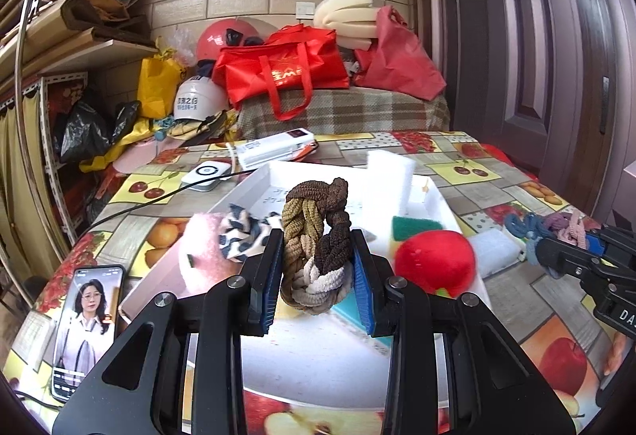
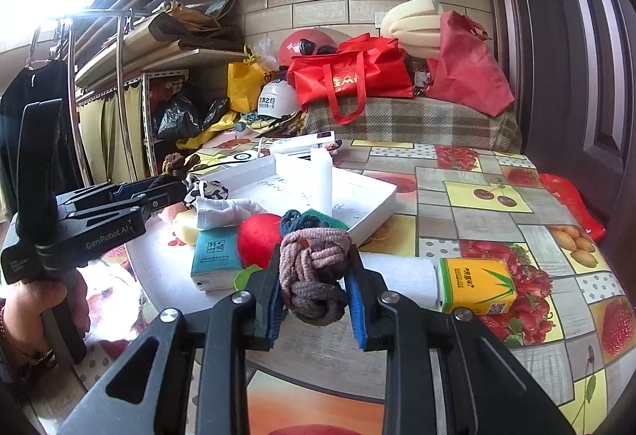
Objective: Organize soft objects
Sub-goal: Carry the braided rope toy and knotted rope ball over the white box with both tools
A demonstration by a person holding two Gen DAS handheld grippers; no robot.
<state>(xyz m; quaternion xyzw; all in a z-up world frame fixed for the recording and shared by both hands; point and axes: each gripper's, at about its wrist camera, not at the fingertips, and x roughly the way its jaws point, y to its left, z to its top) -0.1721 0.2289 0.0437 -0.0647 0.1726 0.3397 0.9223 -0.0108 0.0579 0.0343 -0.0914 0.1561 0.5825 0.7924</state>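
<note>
My left gripper (image 1: 318,260) is shut on a braided bundle of brown, tan and cream hair ties (image 1: 316,236), held upright above a round white tray (image 1: 310,367). My right gripper (image 2: 314,276) is shut on a knotted bundle of pink, grey and blue hair ties (image 2: 312,272); in the left wrist view it shows at the right edge (image 1: 556,236). On the trays lie a red plush ball (image 1: 435,262), a black-and-white scrunchie (image 1: 246,236), a pink sponge (image 1: 200,256), a green scouring pad (image 1: 415,227) and an upright white foam block (image 1: 387,180).
A rectangular white tray (image 2: 369,212) sits behind the round one. A phone (image 1: 85,327) lies at the table's left edge, a yellow tissue pack (image 2: 475,286) and a teal one (image 2: 216,256) lie nearby. A hand (image 2: 35,312) holds the left gripper's handle. Red bags (image 1: 282,73) crowd the back.
</note>
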